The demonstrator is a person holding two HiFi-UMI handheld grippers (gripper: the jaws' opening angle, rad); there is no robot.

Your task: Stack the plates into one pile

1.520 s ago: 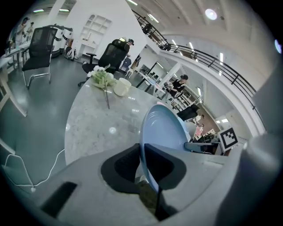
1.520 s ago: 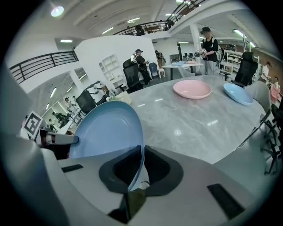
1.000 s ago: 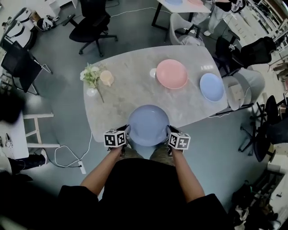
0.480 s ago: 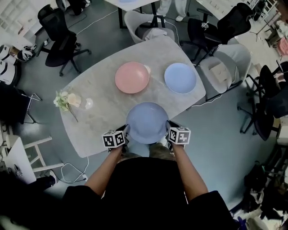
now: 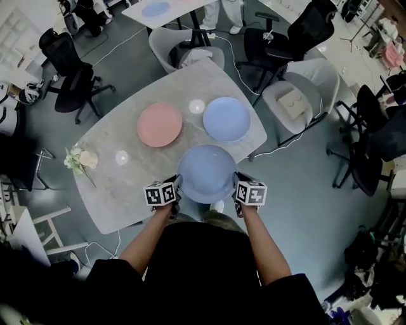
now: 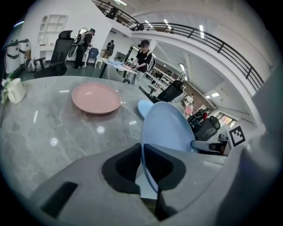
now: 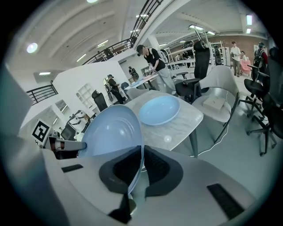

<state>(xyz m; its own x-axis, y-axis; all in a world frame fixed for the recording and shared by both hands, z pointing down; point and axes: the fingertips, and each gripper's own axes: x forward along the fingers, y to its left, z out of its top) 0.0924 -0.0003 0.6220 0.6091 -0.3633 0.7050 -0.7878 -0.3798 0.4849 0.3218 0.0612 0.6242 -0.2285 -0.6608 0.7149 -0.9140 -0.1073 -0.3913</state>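
Observation:
I hold a large blue plate point(image 5: 207, 172) between both grippers, level above the near edge of the grey marble table point(image 5: 108, 197). My left gripper point(image 5: 176, 189) is shut on its left rim and my right gripper point(image 5: 237, 188) is shut on its right rim. In the left gripper view the rim of the held plate point(image 6: 166, 128) runs between the jaws; the right gripper view shows the same plate point(image 7: 112, 132) pinched likewise. A pink plate point(image 5: 160, 124) and a smaller blue plate point(image 5: 226, 119) lie side by side on the table beyond it.
A small vase of flowers point(image 5: 75, 160) and a cream cup point(image 5: 88, 159) stand at the table's left end. A grey chair point(image 5: 298, 95) stands off the right end, black office chairs point(image 5: 68, 63) farther round. People stand at a far table point(image 5: 162, 9).
The view has swung round the table: the pink and blue plates have shifted left and nearer in the picture. Both grippers keep the same hold on the large blue plate.

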